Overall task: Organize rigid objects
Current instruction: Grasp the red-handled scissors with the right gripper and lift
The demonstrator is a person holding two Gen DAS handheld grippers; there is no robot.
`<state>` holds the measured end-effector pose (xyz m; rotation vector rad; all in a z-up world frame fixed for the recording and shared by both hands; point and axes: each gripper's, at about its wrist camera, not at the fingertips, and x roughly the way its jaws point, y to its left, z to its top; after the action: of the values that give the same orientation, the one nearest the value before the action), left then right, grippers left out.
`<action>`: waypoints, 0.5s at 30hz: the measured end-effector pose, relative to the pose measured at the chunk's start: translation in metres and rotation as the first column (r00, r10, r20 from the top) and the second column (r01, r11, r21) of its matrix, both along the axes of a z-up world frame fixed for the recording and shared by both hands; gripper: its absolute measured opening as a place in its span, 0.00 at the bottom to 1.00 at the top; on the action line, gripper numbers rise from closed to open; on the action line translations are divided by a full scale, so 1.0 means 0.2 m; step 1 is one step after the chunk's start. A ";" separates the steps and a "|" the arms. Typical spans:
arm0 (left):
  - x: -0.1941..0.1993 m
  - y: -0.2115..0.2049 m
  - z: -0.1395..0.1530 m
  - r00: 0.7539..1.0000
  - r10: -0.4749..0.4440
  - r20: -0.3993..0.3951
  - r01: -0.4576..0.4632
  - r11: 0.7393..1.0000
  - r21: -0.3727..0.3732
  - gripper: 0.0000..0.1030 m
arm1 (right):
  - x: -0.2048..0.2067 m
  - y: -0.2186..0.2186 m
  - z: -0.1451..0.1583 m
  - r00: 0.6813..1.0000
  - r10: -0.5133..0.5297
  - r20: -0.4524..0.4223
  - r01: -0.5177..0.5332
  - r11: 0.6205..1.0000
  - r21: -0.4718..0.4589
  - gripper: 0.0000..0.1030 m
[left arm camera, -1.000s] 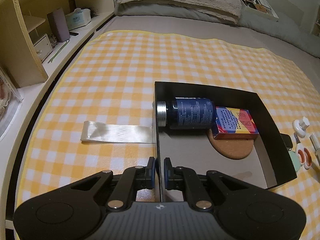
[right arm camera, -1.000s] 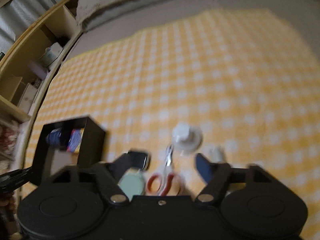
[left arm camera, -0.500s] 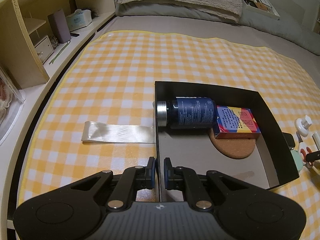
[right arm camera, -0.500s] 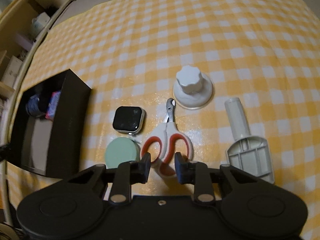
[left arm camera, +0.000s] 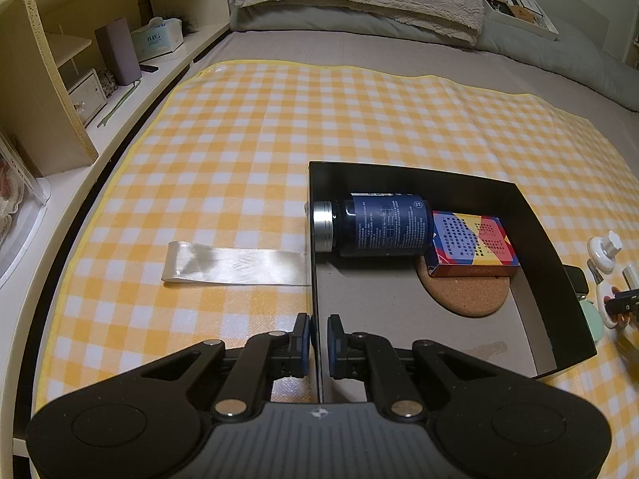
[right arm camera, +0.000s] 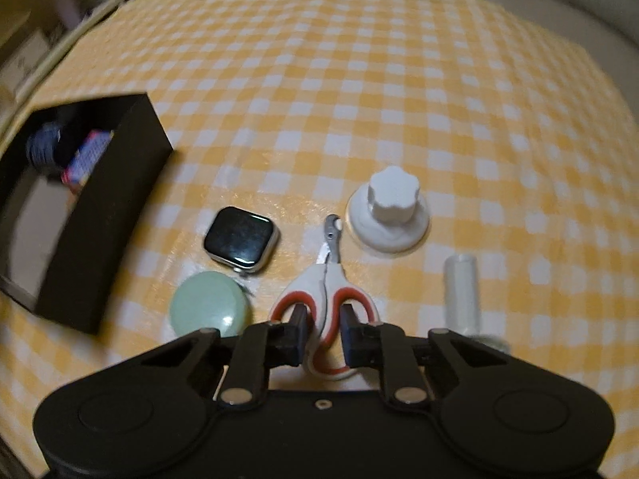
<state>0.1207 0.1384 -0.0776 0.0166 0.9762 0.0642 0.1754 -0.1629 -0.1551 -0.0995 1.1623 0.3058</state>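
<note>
Left gripper: matte black plastic, two angled linkage arms per side, silver round pivot pins, ribbed grey centre plate with a small star-like mark, blue-edged pads on the fingers. Wide rounded base with two shallow circular recesses. Right gripper: same black body and silver pins, small screw hole at centre, fingers blocky and black.

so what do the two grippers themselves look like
Both are matte black plastic with two round housings, angled link arms and silver pivot screws. The left gripper has blue-edged pads and a ribbed grey centre plate bearing a small logo; the right gripper has plain black pads.
</note>
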 end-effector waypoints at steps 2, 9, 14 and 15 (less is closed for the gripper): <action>0.00 0.00 0.00 1.000 -0.001 0.000 0.001 1.000 0.001 0.09 | 0.00 0.02 -0.02 0.998 0.055 0.034 -0.054 0.997 -0.050 0.17; 0.00 0.00 0.00 1.000 -0.001 -0.001 0.001 1.000 0.002 0.09 | 0.00 0.02 -0.04 0.995 0.084 0.050 -0.082 0.996 -0.042 0.19; 0.00 0.00 0.00 1.000 0.000 0.000 0.000 1.000 0.000 0.09 | 0.02 -0.01 -0.04 0.998 0.054 0.031 -0.053 0.999 -0.002 0.17; 0.00 0.00 0.00 1.000 0.000 -0.001 0.000 1.000 0.001 0.09 | 0.01 -0.02 -0.03 0.999 0.041 0.025 -0.041 0.999 0.006 0.16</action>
<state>0.1206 0.1385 -0.0776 0.0173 0.9767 0.0642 0.1780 -0.1676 -0.1608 -0.1210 1.1360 0.3436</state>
